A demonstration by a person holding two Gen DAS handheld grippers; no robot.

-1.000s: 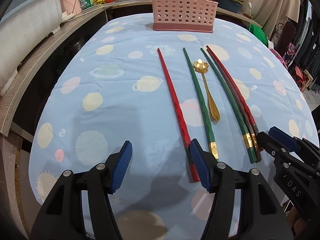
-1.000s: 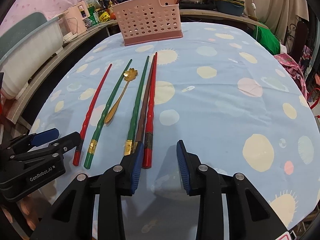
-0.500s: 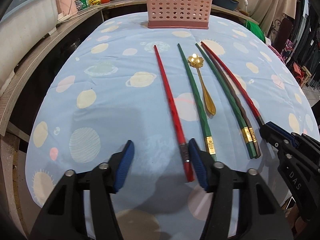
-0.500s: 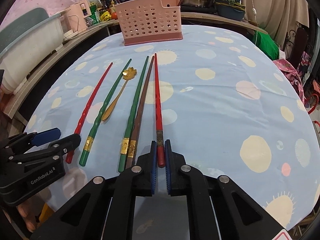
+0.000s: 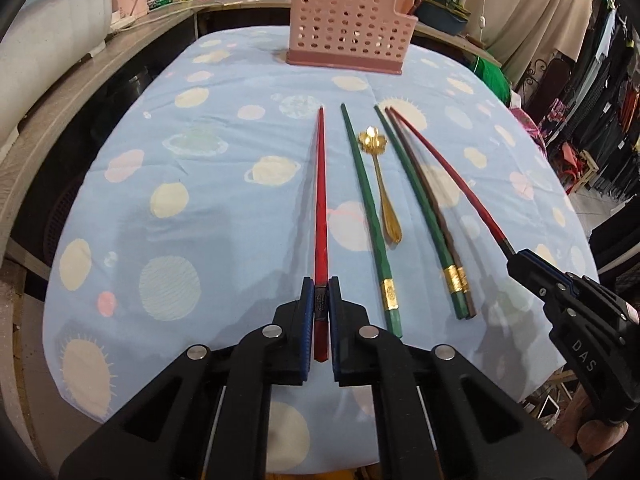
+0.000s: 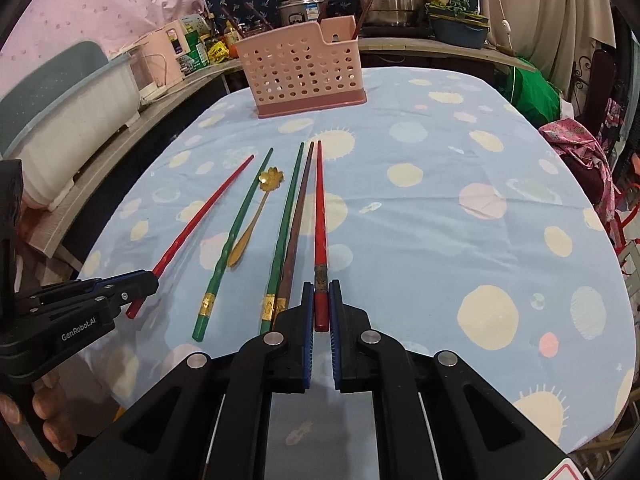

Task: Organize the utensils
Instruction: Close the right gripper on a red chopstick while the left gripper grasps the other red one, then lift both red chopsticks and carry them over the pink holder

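Note:
Two red chopsticks lie among the utensils on the blue cloth. My left gripper (image 5: pixel 320 285) has its jaws closing, pads pressed on the near end of the left red chopstick (image 5: pixel 320 200). My right gripper (image 6: pixel 320 286) is shut on the handle end of the right red chopstick (image 6: pixel 319 220), whose near end is raised off the cloth. Between them lie a green chopstick (image 5: pixel 366 200), a gold flower spoon (image 5: pixel 385 196) and a green and brown pair (image 5: pixel 420 200). The pink perforated basket (image 6: pixel 304 72) stands at the far end.
The table's near edge (image 5: pixel 248 456) runs just under both grippers. A wooden counter (image 6: pixel 120 148) with a white tub, bottles and pots curves along the left and back. Green and pink bundles (image 6: pixel 532 96) sit past the right edge.
Both grippers closed, the left on the left red chopstick, the right on the right one. The right chopstick's near end rose and swung away from the brown one.

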